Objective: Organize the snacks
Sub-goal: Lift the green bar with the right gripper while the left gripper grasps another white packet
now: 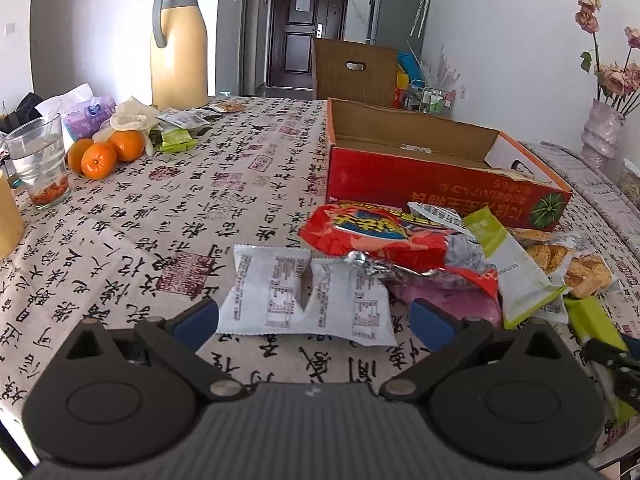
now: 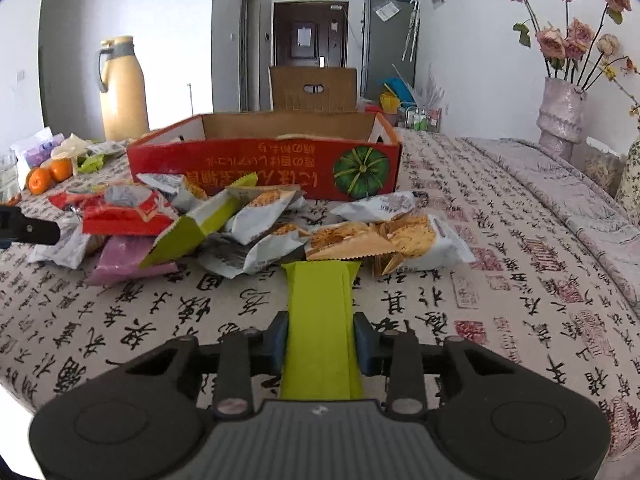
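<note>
Beyond the snack pile (image 2: 248,220), a red box (image 2: 264,160) stands open.

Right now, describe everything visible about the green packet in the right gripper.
The lime-green snack packet is a long, flat, matte wrapper with a crimped far end and a lengthwise back seam. The right gripper is shut on it, blue pads pressing both long edges. It points away toward the snack pile, its far end next to an orange cracker packet; whether they touch is unclear.
</note>
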